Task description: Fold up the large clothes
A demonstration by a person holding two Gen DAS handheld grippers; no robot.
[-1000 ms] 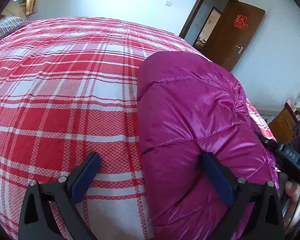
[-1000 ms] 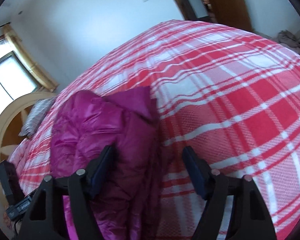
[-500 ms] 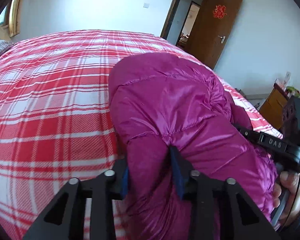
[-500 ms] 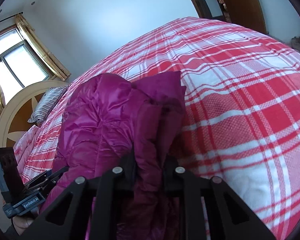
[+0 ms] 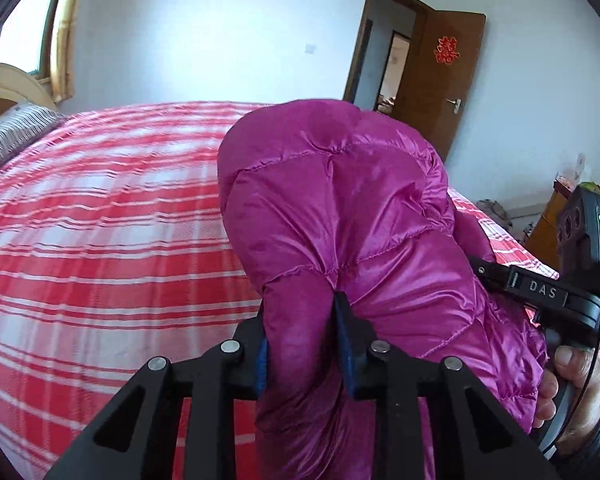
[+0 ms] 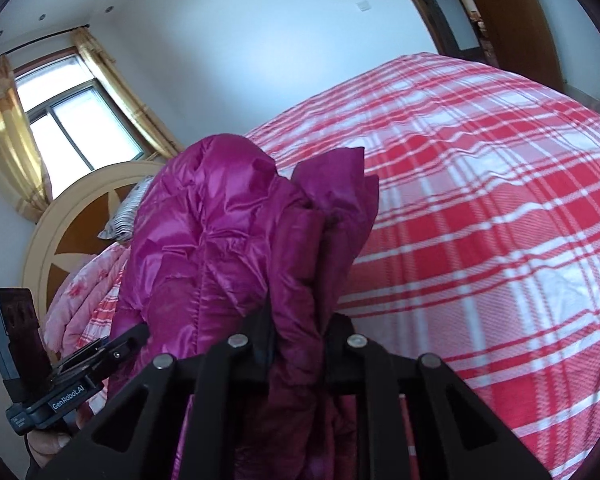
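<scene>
Above the bed [image 5: 100, 240], both grippers' jaws pinch the magenta jacket [image 5: 352, 216].

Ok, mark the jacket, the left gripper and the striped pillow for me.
jacket [image 5: 360, 208]: left wrist view, quilted back panel.
left gripper [image 5: 302, 344]: left wrist view, midway between fingertips, shut on fabric.
striped pillow [image 5: 16, 136]: left wrist view, top face.

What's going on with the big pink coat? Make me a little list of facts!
coat: shiny magenta puffer jacket, bunched up
where: over a bed with a red and white plaid cover
left tool: shut, pinching a fold of the jacket
right tool: shut, pinching another fold
pillow: striped pillow by the headboard
door: brown door, open
fold: not finished yet
</scene>
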